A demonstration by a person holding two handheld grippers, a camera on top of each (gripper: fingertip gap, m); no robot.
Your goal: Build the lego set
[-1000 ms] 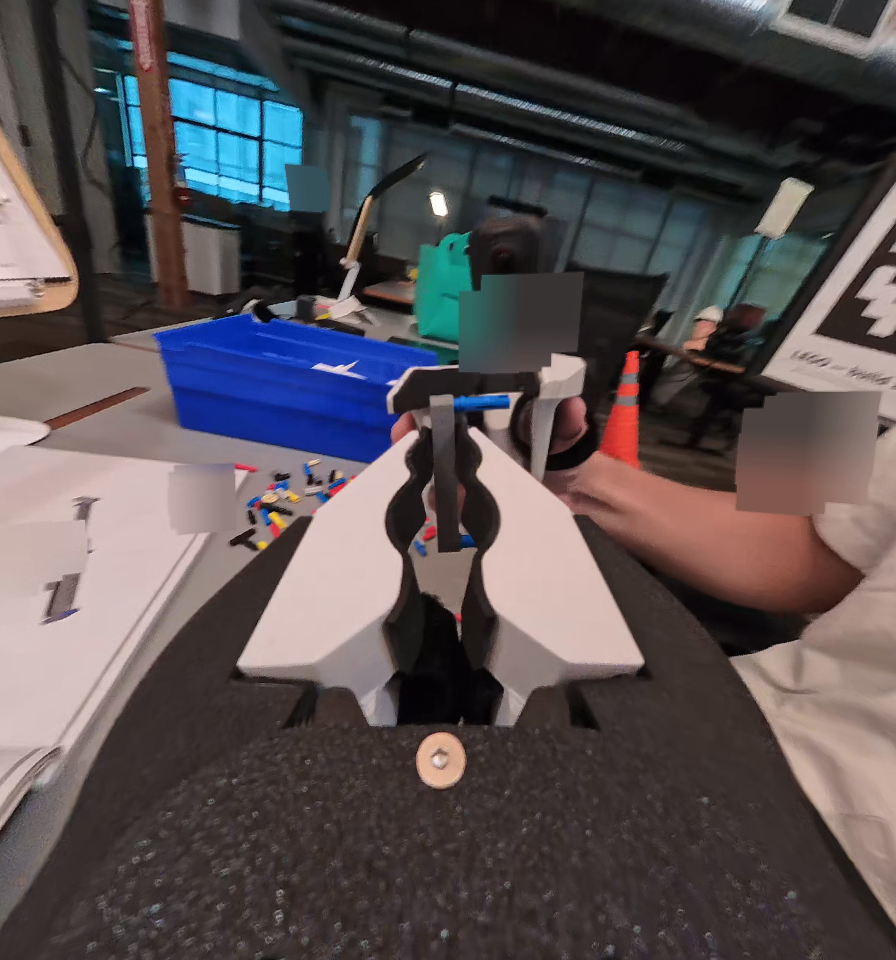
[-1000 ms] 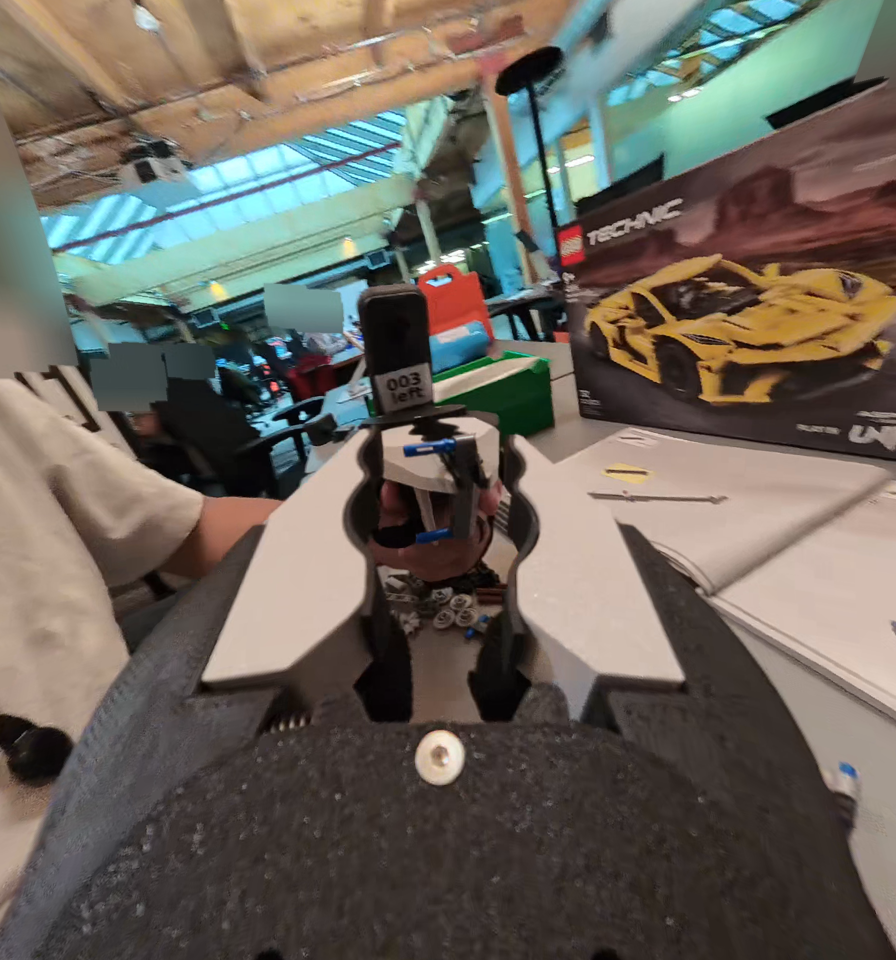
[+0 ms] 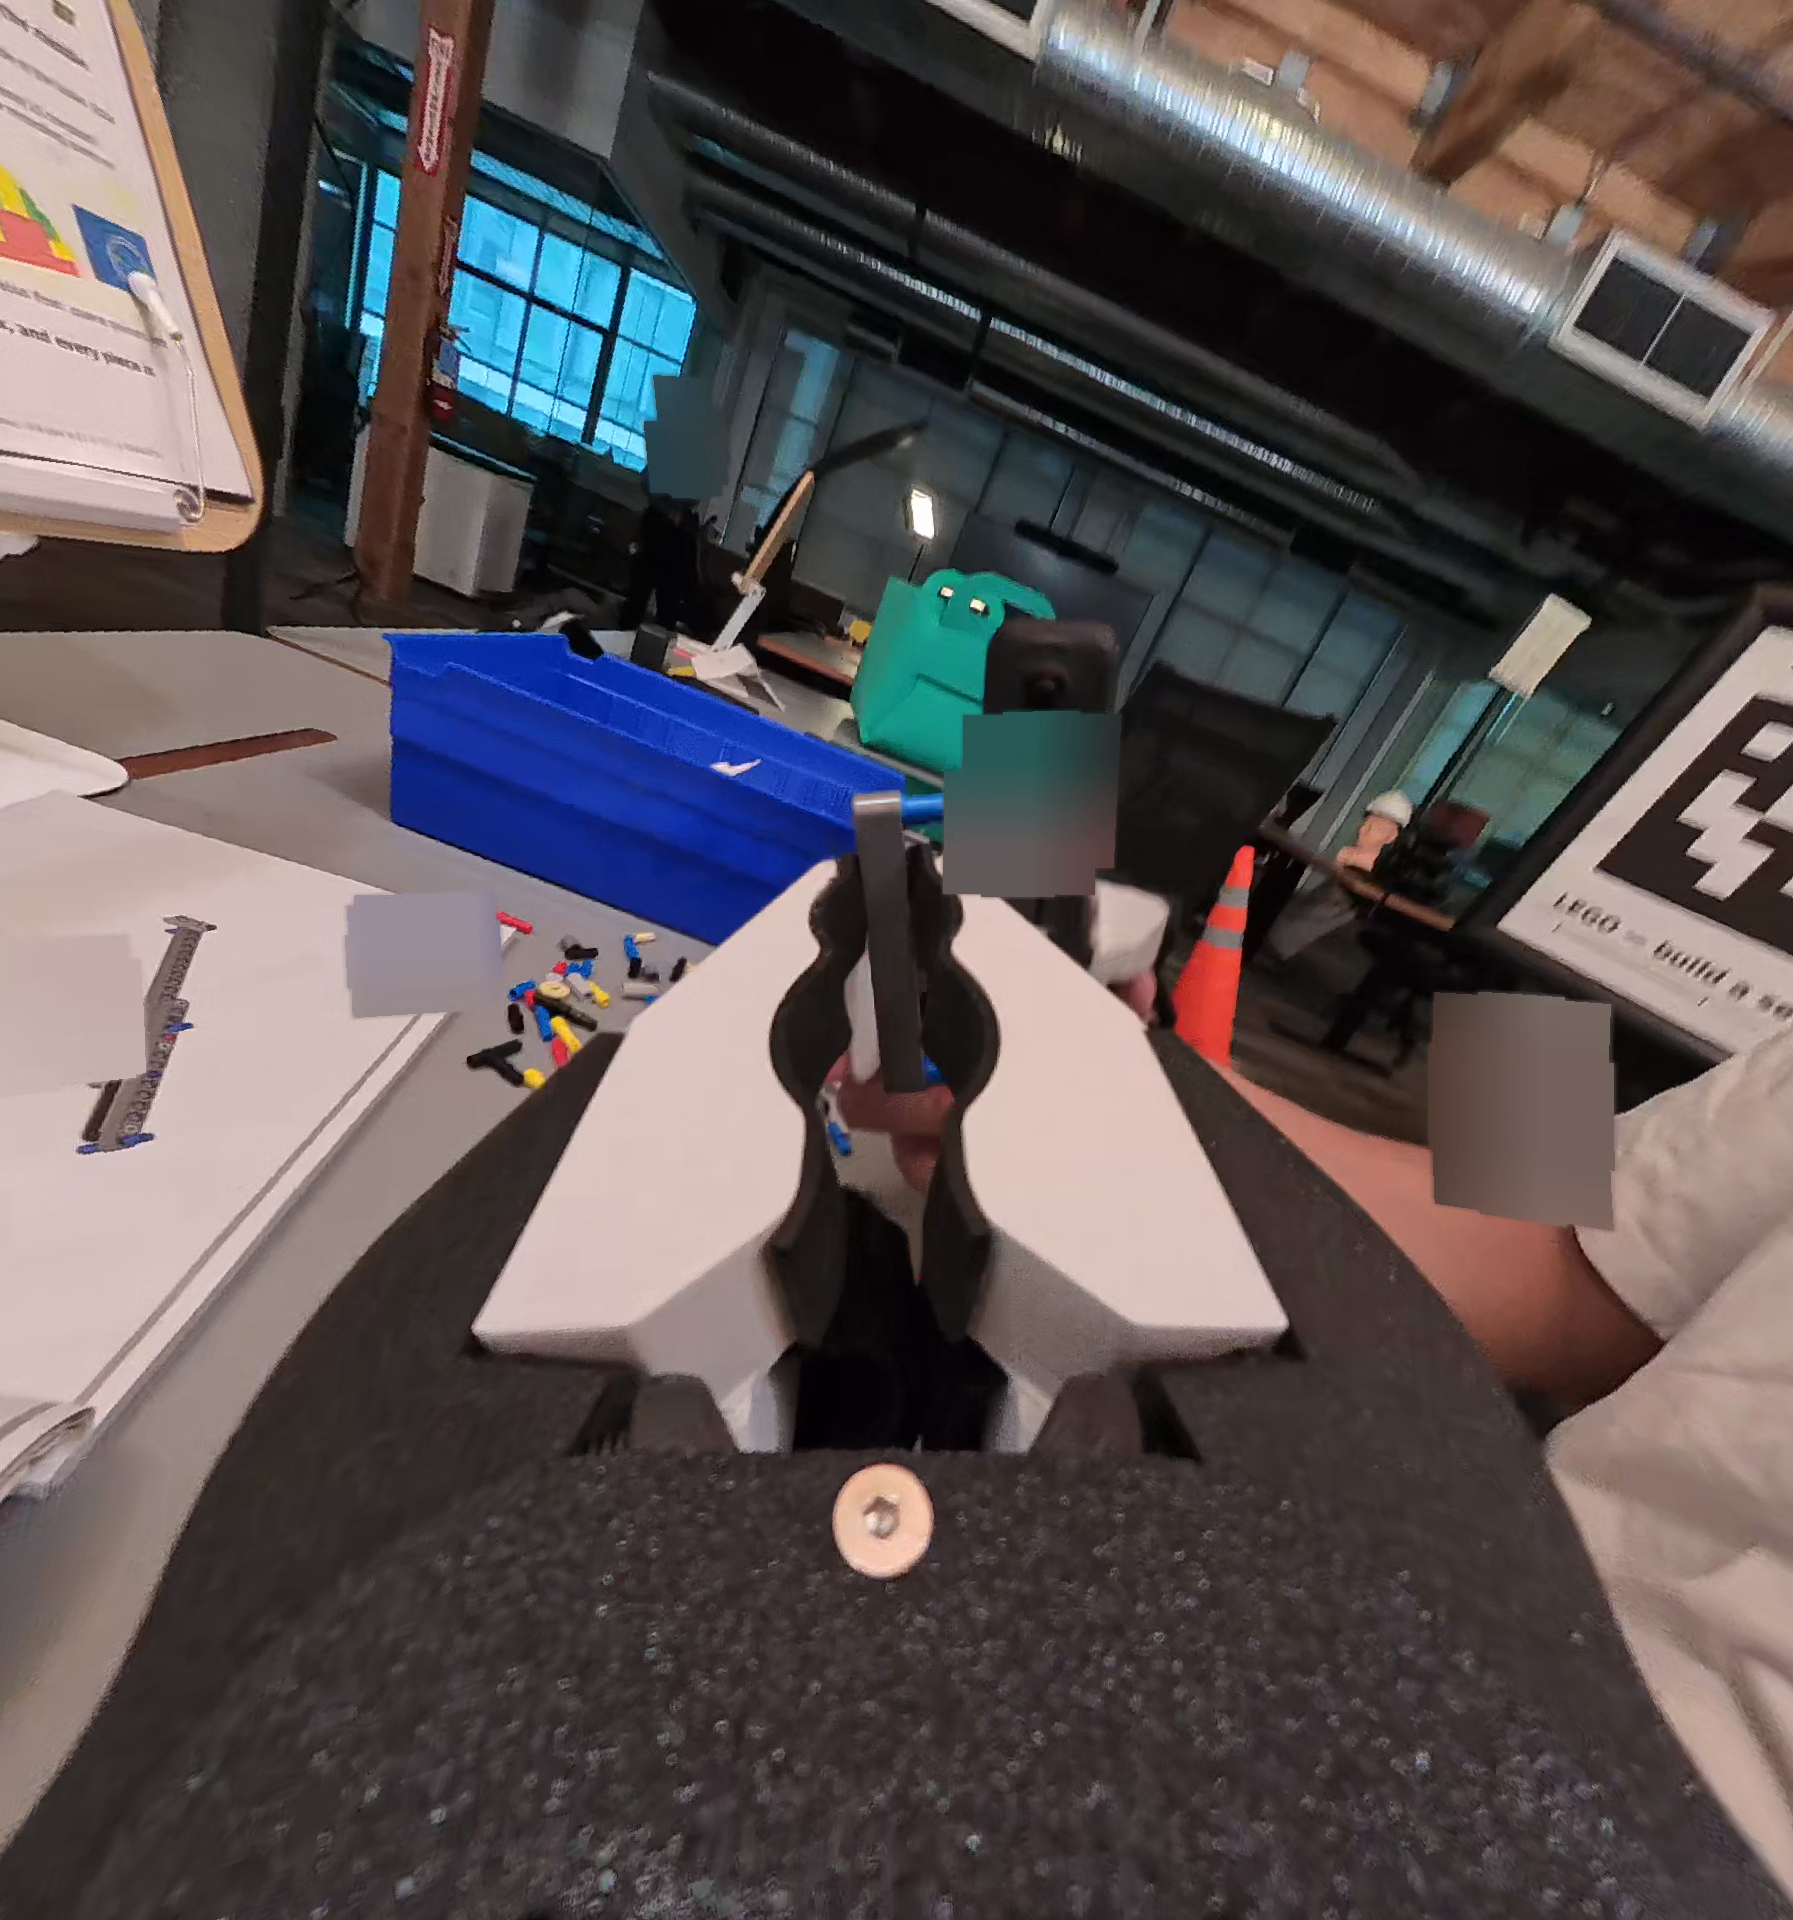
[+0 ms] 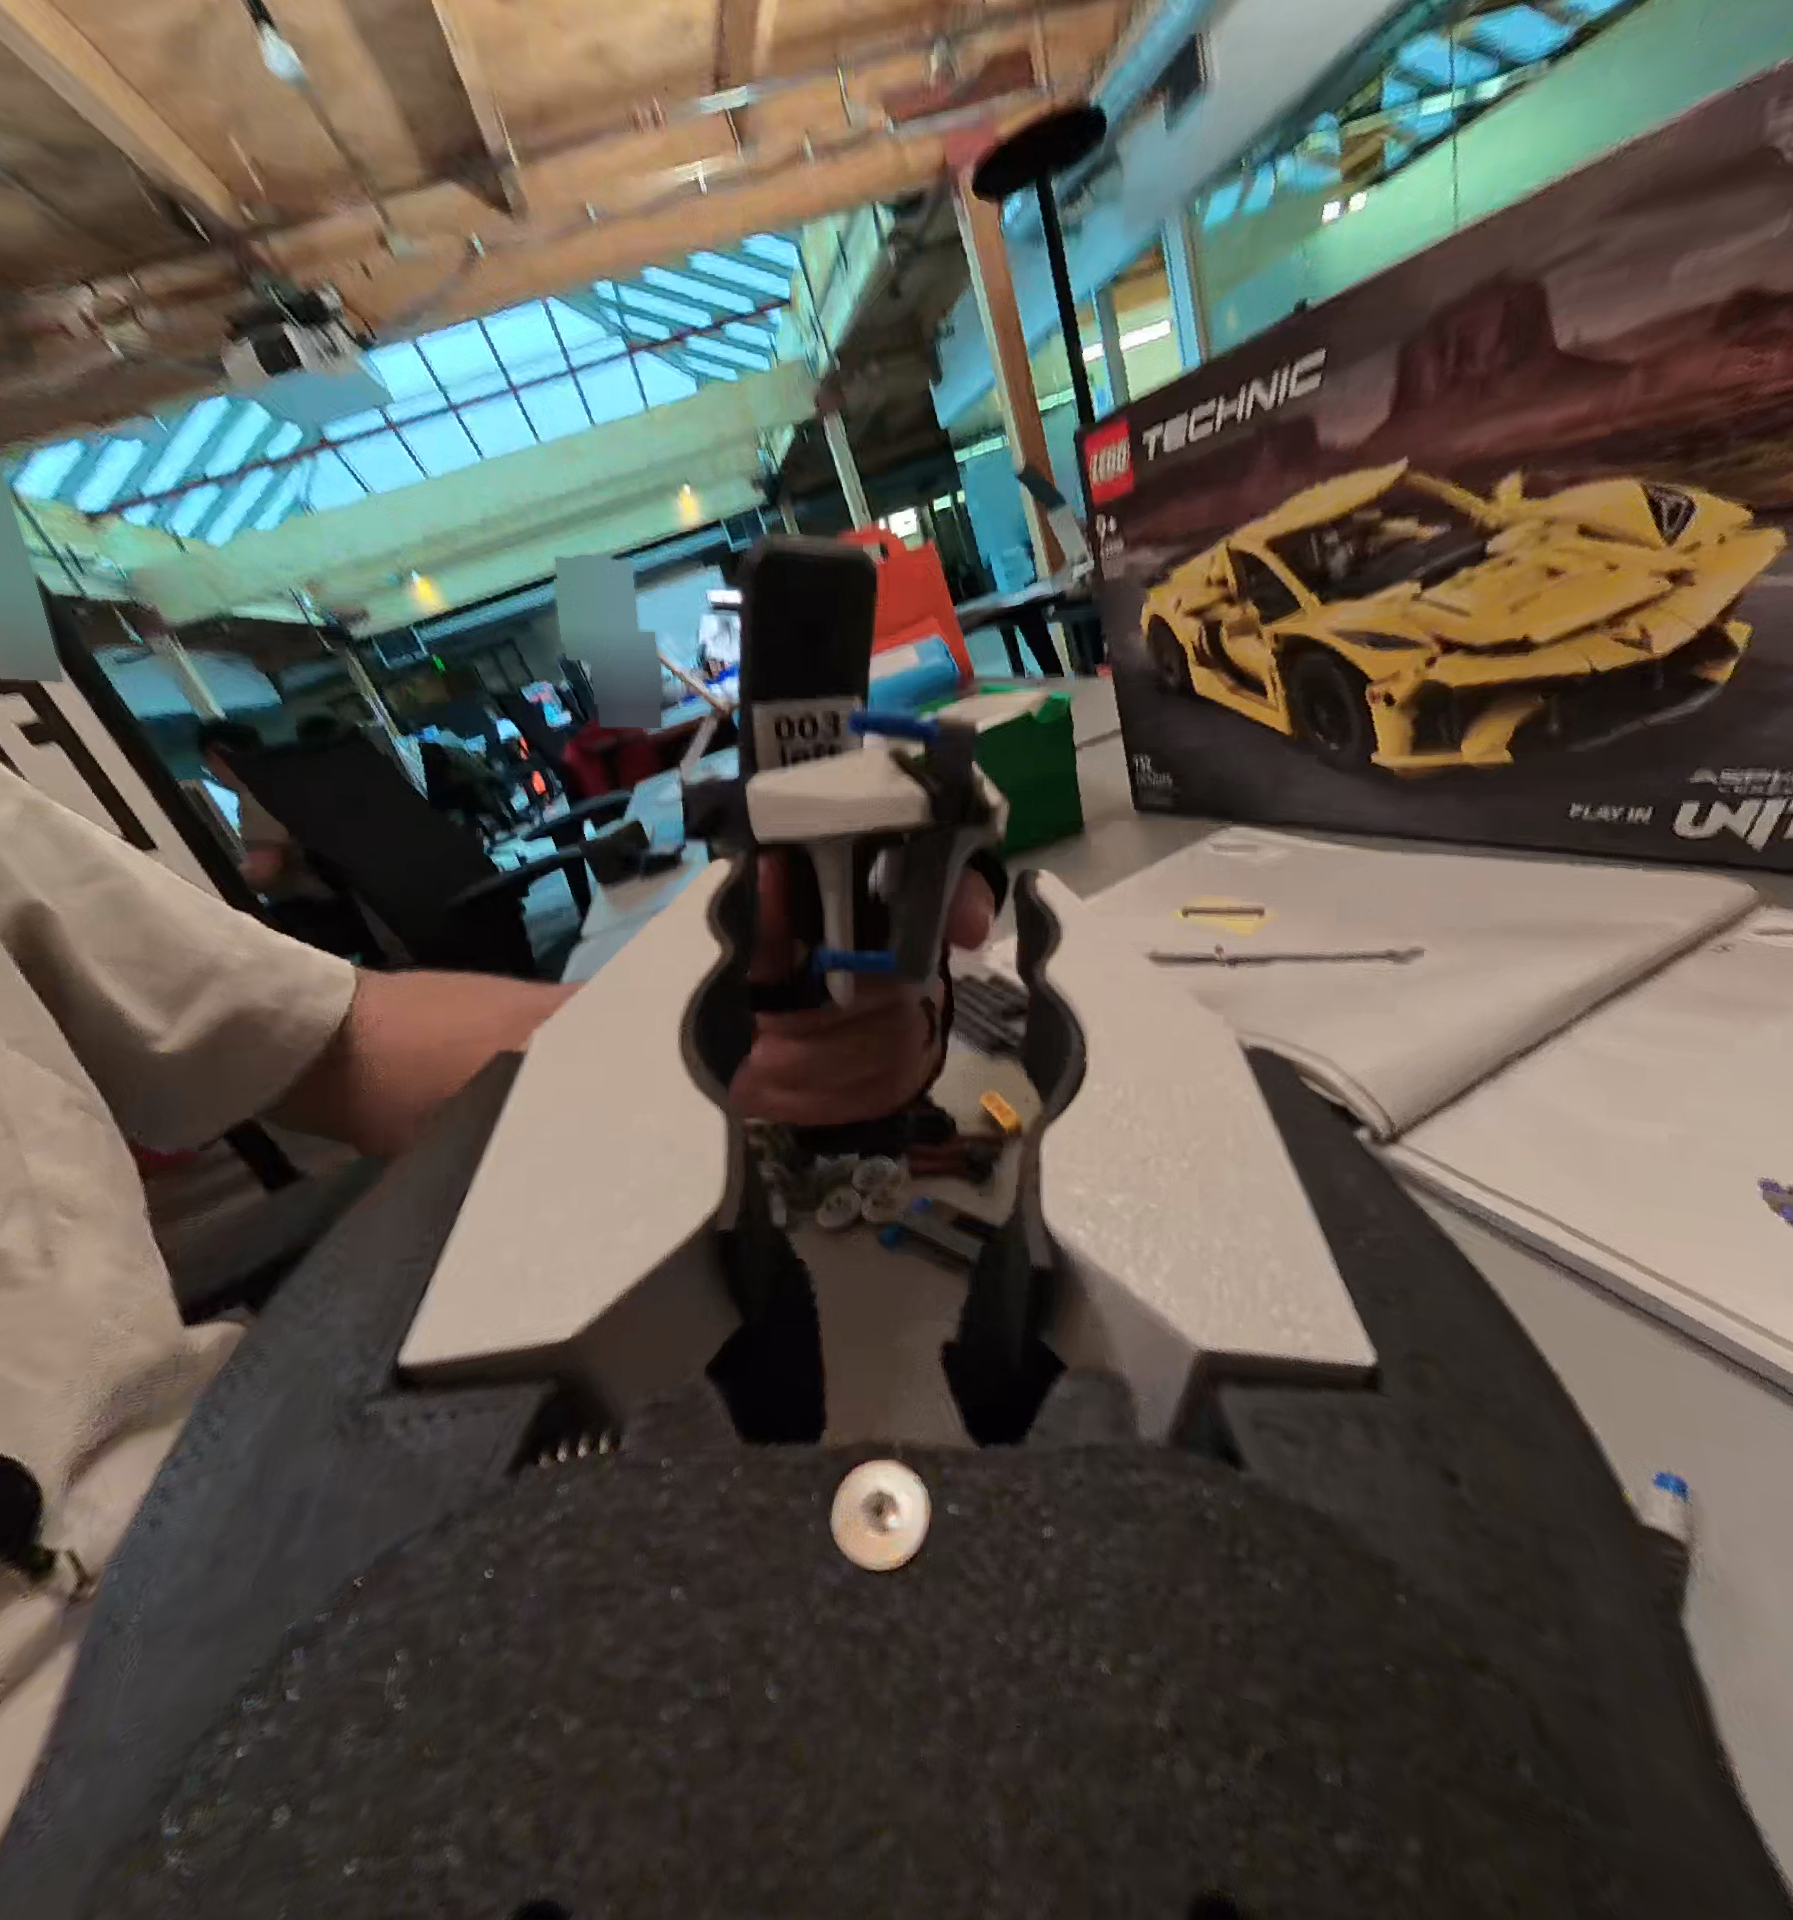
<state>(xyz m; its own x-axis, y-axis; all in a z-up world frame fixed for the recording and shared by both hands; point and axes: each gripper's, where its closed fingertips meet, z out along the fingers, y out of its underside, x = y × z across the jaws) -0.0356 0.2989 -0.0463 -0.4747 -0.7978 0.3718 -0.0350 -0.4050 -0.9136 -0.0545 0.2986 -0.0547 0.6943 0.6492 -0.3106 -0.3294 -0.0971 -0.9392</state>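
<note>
While the pin seats, the hand-held grippers draw apart.

Left wrist view: the left hand-held gripper (image 3: 887, 997) stays clamped on the upright dark grey lego beam (image 3: 890, 935), now raised, its short blue pin (image 3: 918, 805) clear of the other tool; small loose coloured pieces (image 3: 570, 997) lie before the blue plastic bin (image 3: 601, 769) towards the far edge of the grey desk (image 3: 279, 821). Right wrist view: the right hand-held gripper (image 4: 881, 904) gapes empty, so that pin looks fitted; the dark printed set box with a yellow car (image 4: 1494, 623) carries branding.
</note>
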